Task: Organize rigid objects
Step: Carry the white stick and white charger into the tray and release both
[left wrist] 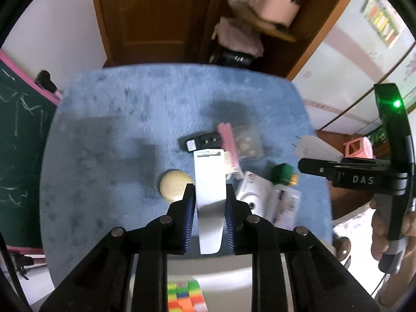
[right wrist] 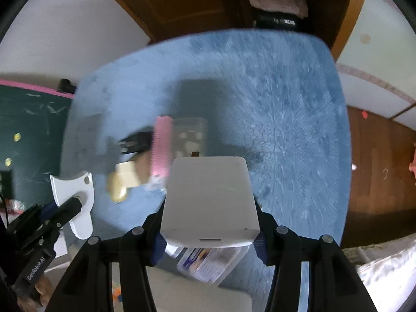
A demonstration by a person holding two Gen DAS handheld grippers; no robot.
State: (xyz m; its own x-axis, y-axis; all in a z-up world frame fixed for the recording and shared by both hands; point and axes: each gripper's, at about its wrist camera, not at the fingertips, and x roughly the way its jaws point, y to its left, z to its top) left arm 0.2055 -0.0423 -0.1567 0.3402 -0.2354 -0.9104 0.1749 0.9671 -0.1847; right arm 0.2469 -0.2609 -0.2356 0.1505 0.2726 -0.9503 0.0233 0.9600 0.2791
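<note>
My left gripper (left wrist: 210, 195) is shut on a flat white curved piece (left wrist: 209, 179), held above the blue fuzzy mat (left wrist: 109, 130). It shows again at the left of the right wrist view (right wrist: 75, 195). My right gripper (right wrist: 209, 221) is shut on a white power adapter (right wrist: 208, 197), seen with its prongs at the right of the left wrist view (left wrist: 316, 149). On the mat lie a round gold tin (left wrist: 174, 186), a black plug (left wrist: 204, 141), a pink comb (left wrist: 228, 143), a clear case (left wrist: 247, 143), a white instant camera (left wrist: 253, 193) and a green block (left wrist: 282, 173).
A printed packet (left wrist: 284, 205) lies by the camera. A colourful cube (left wrist: 186, 296) sits in a grey tray (left wrist: 234, 267) under my left gripper. A chalkboard (left wrist: 18, 143) stands left; a wooden cabinet (left wrist: 161, 15) and shelf stand behind the mat.
</note>
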